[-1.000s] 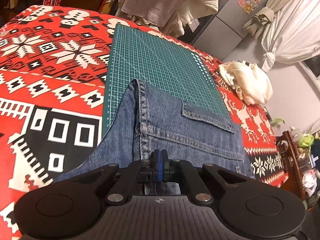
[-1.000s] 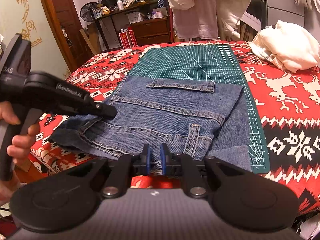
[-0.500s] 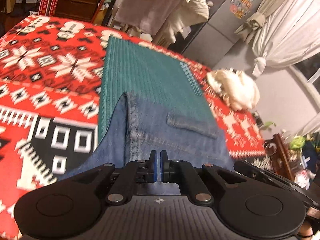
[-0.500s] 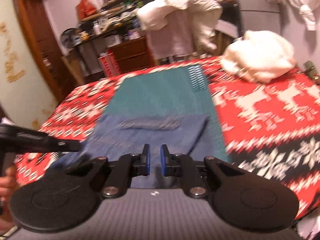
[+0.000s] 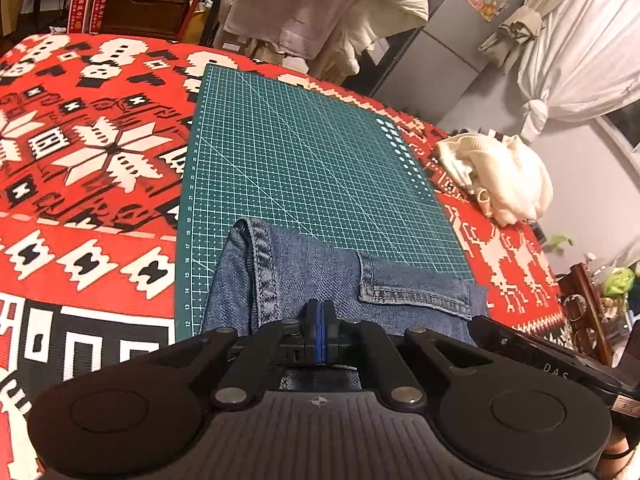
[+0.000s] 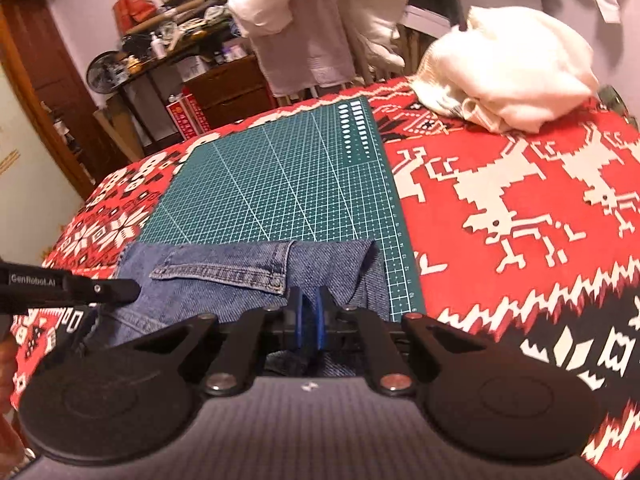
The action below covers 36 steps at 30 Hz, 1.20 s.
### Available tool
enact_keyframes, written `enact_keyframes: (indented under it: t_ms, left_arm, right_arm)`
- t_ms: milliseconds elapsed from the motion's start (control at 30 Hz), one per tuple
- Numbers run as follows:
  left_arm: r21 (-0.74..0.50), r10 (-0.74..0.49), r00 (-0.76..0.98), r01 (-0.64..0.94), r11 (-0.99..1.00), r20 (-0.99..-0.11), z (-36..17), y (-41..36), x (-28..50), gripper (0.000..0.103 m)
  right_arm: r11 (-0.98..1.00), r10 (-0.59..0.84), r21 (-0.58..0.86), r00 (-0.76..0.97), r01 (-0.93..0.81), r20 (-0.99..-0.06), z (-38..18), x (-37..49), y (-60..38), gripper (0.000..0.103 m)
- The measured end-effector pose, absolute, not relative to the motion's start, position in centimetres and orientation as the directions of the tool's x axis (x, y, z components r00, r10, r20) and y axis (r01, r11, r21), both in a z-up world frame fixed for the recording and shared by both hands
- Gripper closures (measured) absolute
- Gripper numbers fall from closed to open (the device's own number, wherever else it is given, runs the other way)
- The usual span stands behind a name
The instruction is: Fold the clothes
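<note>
- I have the denim garment (image 5: 304,280) at the lower centre of both wrist views, its far edge lying on the green cutting mat (image 5: 288,160), the near part hidden under the gripper bodies.
- Left gripper (image 5: 319,334): blue pads pressed together; I judge denim is pinched between them, though the contact is partly hidden.
- Right gripper (image 6: 308,320): a narrow gap shows between the pads; I cannot tell whether cloth is held.
- Risk: if only one gripper holds, lifting would skew the fold line and drag the pocket flap (image 6: 224,272) askew.
- Risk: the mat may slide on the red patterned cover (image 6: 520,200) under a sideways pull.
- Change from one second ago: both views sit higher and further back, less denim shows, and the left pads, slightly parted half a second ago, are now together.
</note>
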<state>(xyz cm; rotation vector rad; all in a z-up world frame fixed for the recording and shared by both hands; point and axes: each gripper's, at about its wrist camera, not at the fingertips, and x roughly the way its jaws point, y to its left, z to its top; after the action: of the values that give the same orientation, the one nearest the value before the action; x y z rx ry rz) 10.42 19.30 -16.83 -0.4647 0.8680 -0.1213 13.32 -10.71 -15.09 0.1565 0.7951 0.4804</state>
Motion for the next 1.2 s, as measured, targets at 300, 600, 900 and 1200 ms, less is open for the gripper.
enact_keyframes:
  t_ms: [300,600,900,1200]
  left_arm:
    - [-0.394,-0.243,0.666,-0.082,0.916,-0.705,-15.6,19.4,9.5,0.101]
    - [-0.421,-0.247,0.692,-0.09,0.903,-0.678,-14.3,20.8,13.0,0.101]
    - [-0.408,-0.224,0.683,-0.119,0.905,-0.695,-15.9,21.5,13.4,0.1]
    - [-0.481,-0.275,0.705,-0.107,0.87,-0.654,-14.7,21.7,11.6,0.102]
  right_arm:
    - [0.899,0.439,0.324,0.599,-0.296,-0.67,-14.5,13.0,-12.2,0.103]
    - [0.886,0.464,0.353,0.625,-0.302,-0.628,-12.3,15.5,-11.7,0.096]
    - [0.894,0.444,0.375,0.59,-0.244,-0.675,-14.7,16.9,-11.9,0.097]
    - [0.888,0.454,0.391,0.607,-0.244,-0.652,-13.4,14.1,-14.4,0.095]
